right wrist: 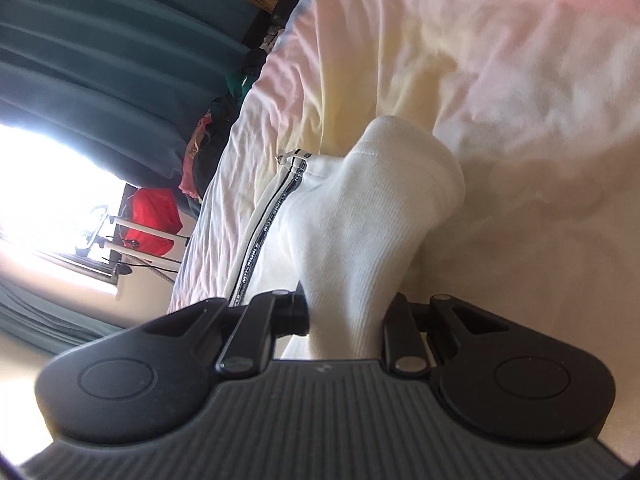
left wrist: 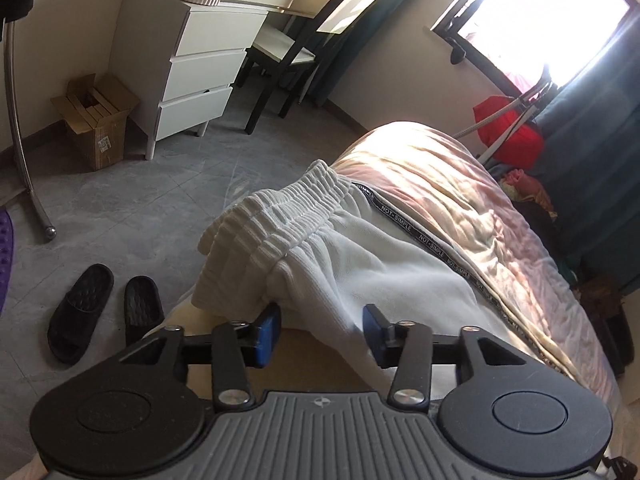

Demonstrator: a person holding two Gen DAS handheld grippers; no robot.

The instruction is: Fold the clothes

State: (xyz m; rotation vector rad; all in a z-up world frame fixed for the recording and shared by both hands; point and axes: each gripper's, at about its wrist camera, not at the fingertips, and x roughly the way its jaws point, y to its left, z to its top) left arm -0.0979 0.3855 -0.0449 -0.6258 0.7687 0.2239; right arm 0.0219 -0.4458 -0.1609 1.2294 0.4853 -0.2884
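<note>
White ribbed trousers point(left wrist: 320, 264) with an elastic waistband point(left wrist: 276, 216) and a black lettered side tape point(left wrist: 432, 240) lie on the bed near its edge. My left gripper point(left wrist: 321, 330) is open just below the waistband, with a hanging fold of the cloth between its blue pads point(left wrist: 267, 330). In the right wrist view, a thick fold of the same white trousers point(right wrist: 384, 208) runs up from between the fingers. My right gripper point(right wrist: 346, 314) is shut on that fold. The side tape point(right wrist: 276, 216) lies to the left of it.
A crumpled pink and cream bedspread point(left wrist: 480, 200) covers the bed. On the grey floor at the left are black slippers point(left wrist: 80, 312), a cardboard box point(left wrist: 96, 120), a white chest of drawers point(left wrist: 196, 68) and a chair point(left wrist: 296, 44). Red cloth point(left wrist: 508, 132) and teal curtains stand by the window.
</note>
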